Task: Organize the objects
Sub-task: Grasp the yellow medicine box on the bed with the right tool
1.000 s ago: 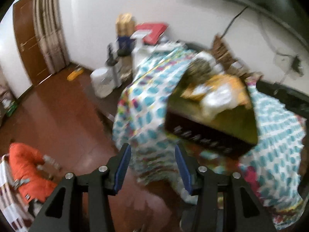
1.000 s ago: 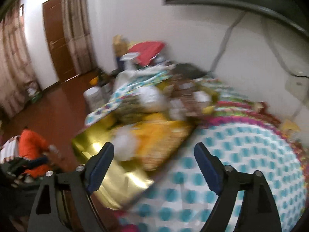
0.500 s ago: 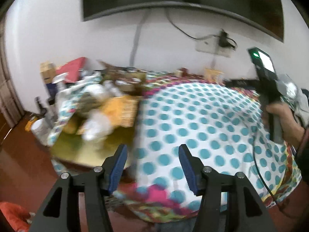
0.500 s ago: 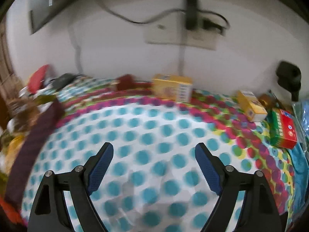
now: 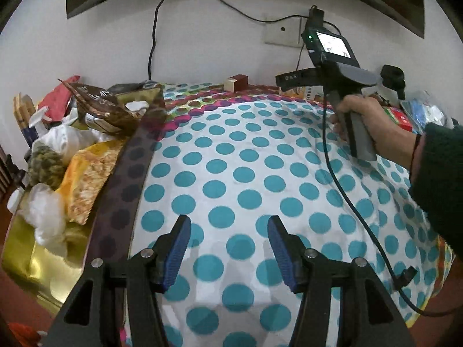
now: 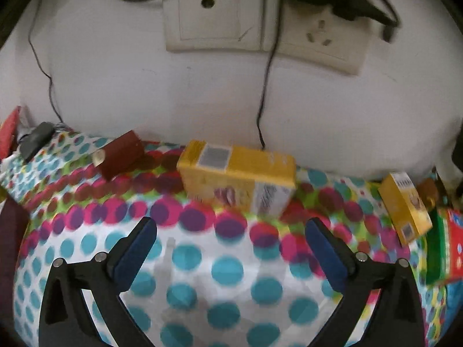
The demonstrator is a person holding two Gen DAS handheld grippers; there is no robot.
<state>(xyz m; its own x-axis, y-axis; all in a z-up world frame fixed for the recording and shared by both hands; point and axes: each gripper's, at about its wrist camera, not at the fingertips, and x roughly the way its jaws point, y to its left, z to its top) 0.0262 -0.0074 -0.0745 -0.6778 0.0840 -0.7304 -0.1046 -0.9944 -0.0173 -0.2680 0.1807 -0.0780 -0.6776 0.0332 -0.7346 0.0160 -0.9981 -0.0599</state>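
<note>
Yellow box (image 6: 237, 179) at 12 o'clock may be pushed away if struck by wide-open, empty right gripper (image 6: 231, 245) jaws.

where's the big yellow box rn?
Right wrist view, centre: big yellow box lies on the dotted cloth against the wall, between the dark red box and a smaller yellow box.

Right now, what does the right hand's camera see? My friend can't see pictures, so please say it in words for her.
The open right gripper hovers empty over a polka-dot tablecloth, facing a big yellow box lying by the white wall. A small dark red box lies to its left, a smaller yellow box and a red-green box to its right, with wall sockets above.
</note>
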